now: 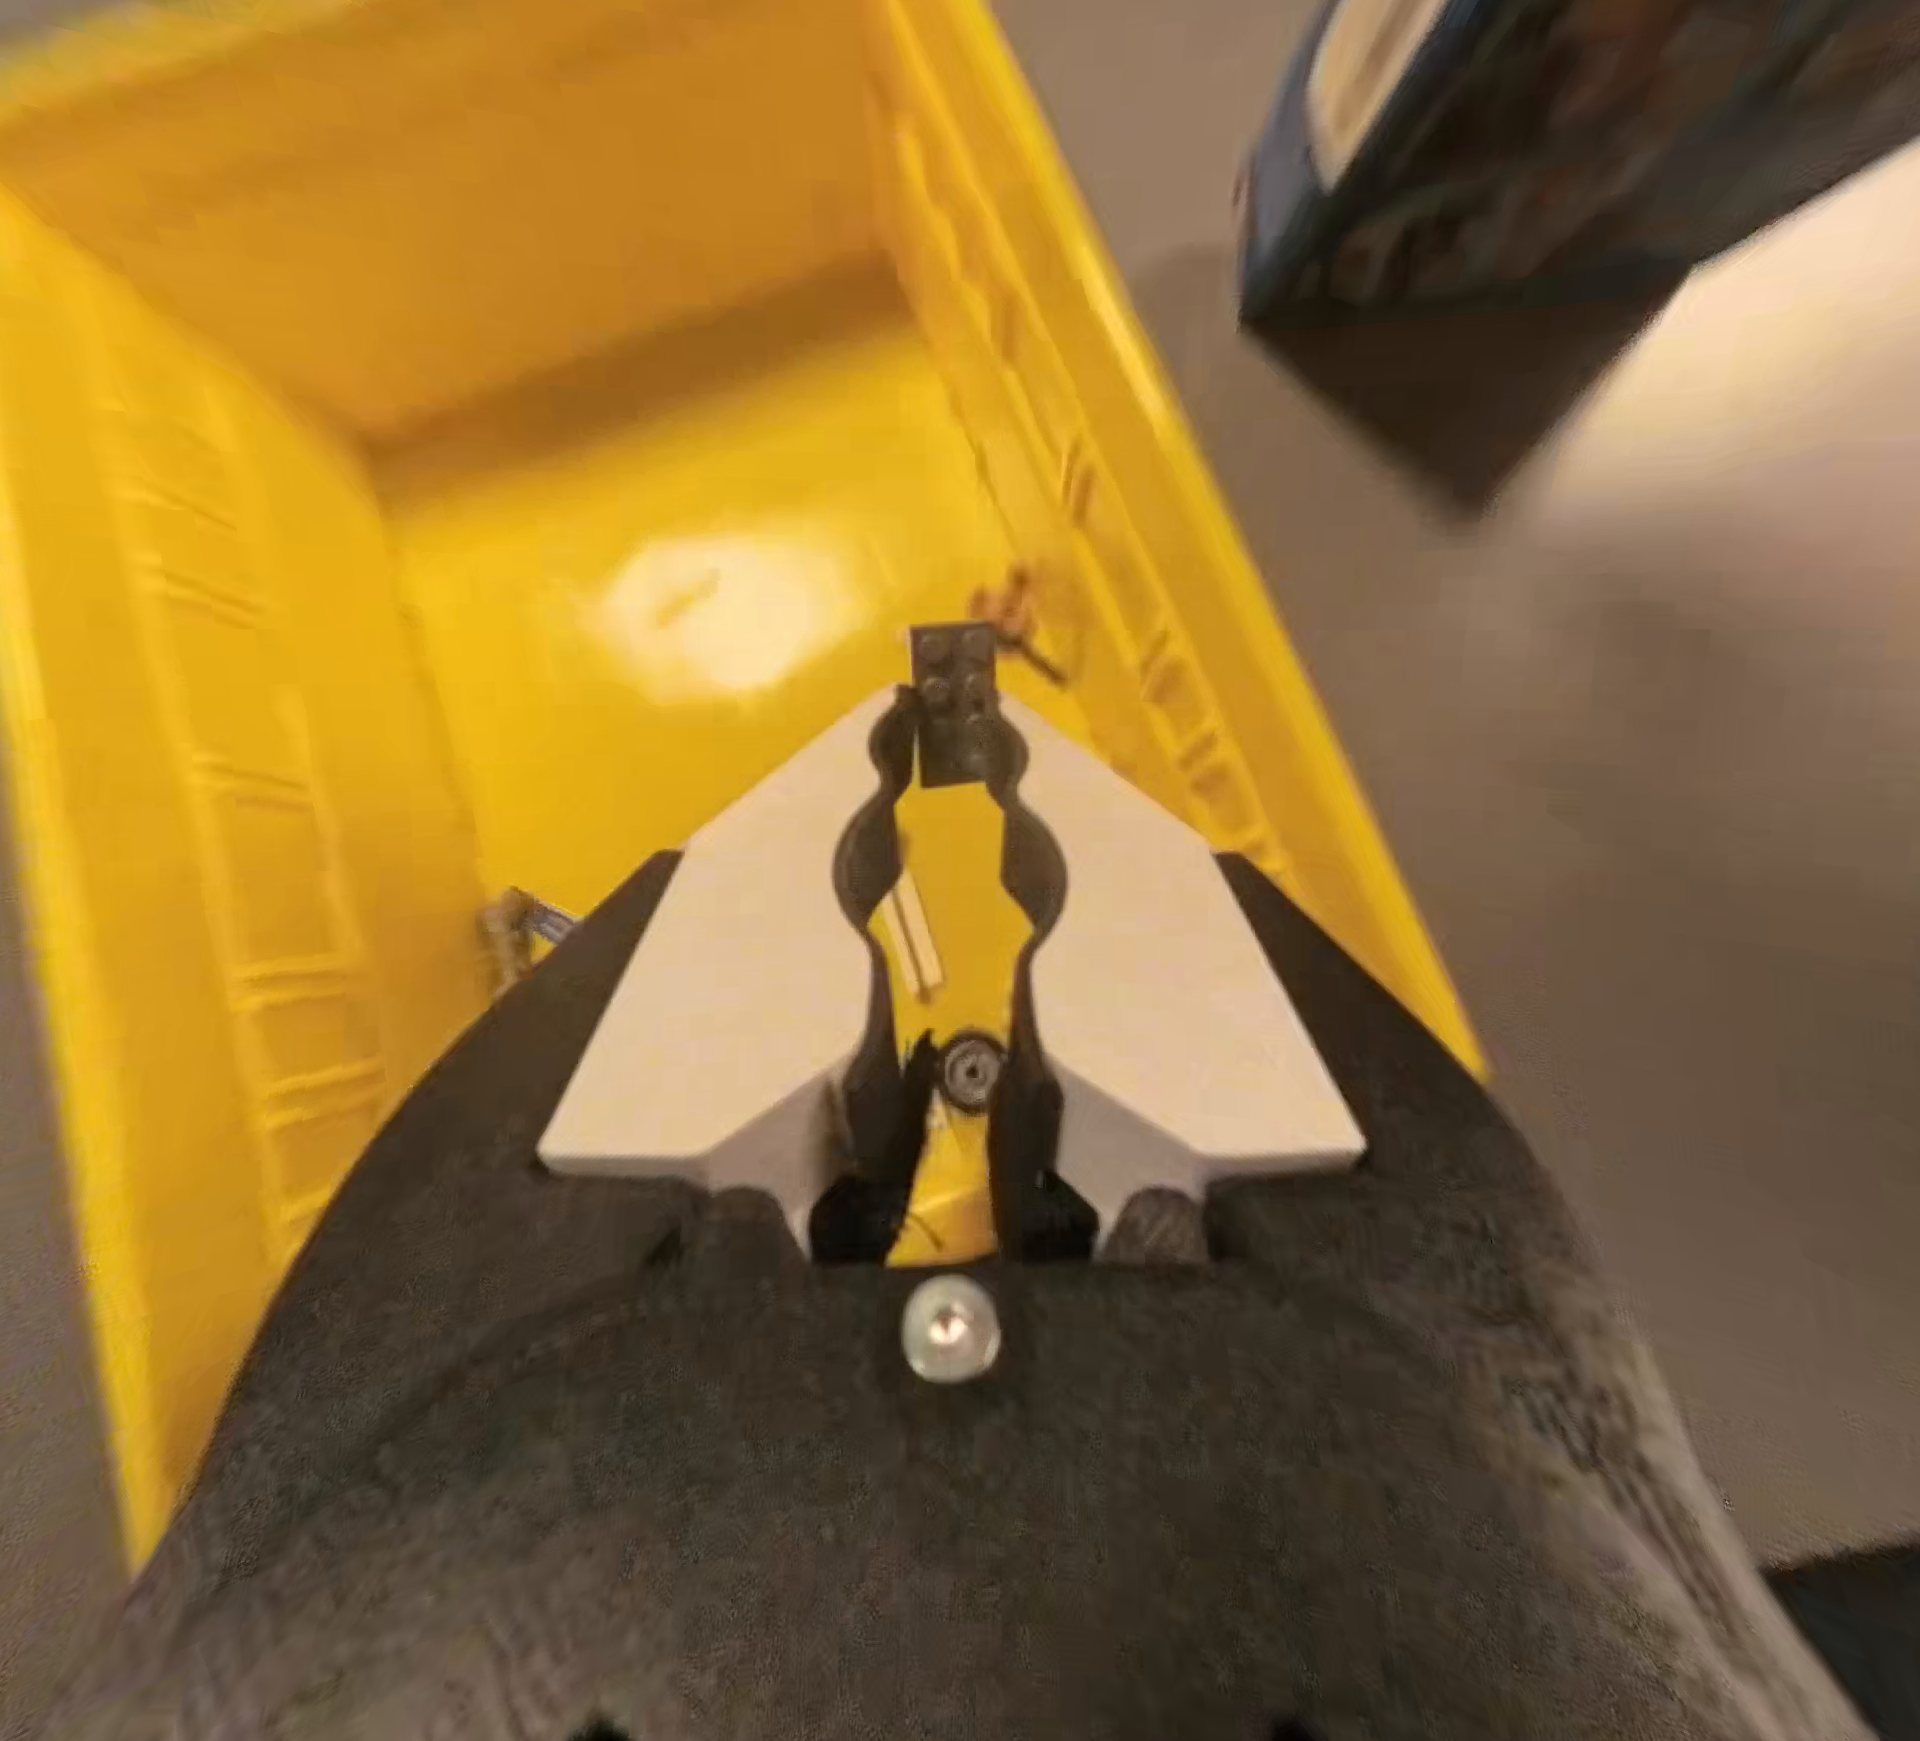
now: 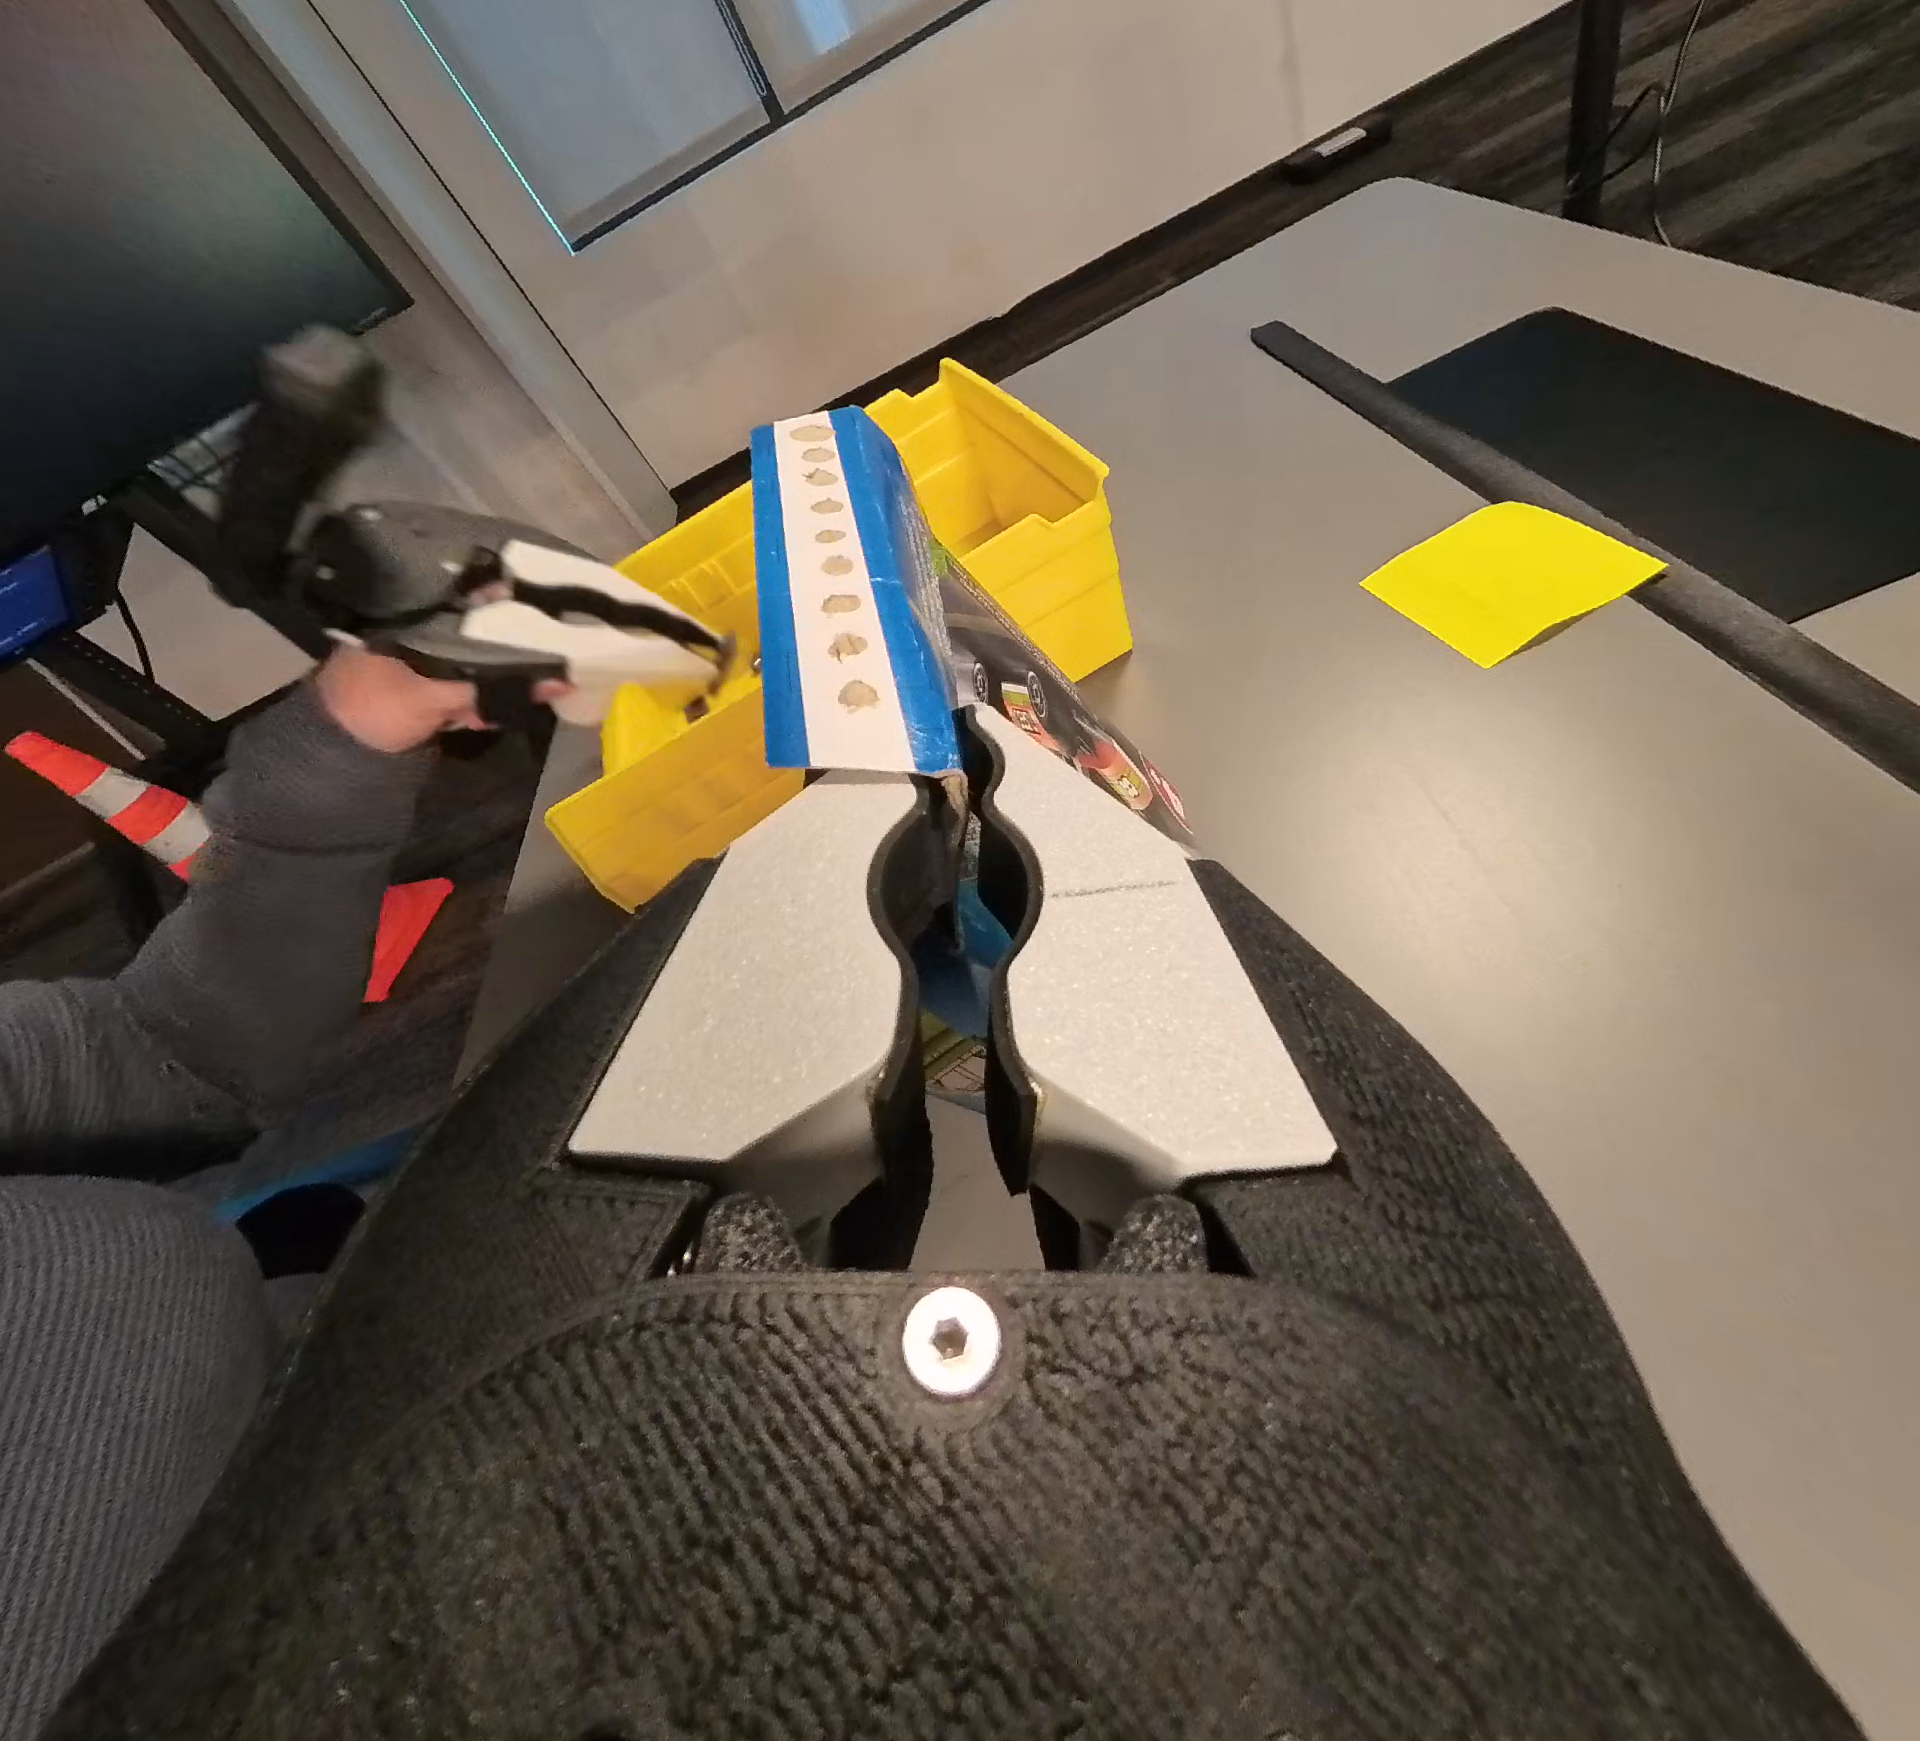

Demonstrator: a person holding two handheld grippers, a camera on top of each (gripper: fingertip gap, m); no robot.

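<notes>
My left gripper (image 1: 951,720) is over the open yellow bin (image 1: 623,289). It is shut on a small dark grey studded plate brick (image 1: 951,678), which sticks out beyond the fingertips. My right gripper (image 2: 961,782) is shut on the edge of a printed cardboard box (image 2: 842,590) with a blue and white flap, and holds it tilted above the table beside the bin (image 2: 1039,528). The box also shows at the upper right of the left wrist view (image 1: 1558,81). The left gripper (image 2: 717,652) shows in the right wrist view, held by a hand, with its tips inside the bin.
Small loose pieces lie on the bin floor: a brownish piece (image 1: 1013,595), a tan strip (image 1: 914,938) and a small wheel (image 1: 971,1063). On the grey table (image 2: 1455,860) are a yellow paper square (image 2: 1507,579) and a black mat (image 2: 1662,444). A monitor (image 2: 125,237) stands at the left. Tip to tip, the grippers are about 25 centimeters apart. My right tips are about 25 centimeters from the brownish piece (image 1: 1013,595), my left tips only 10 centimeters.
</notes>
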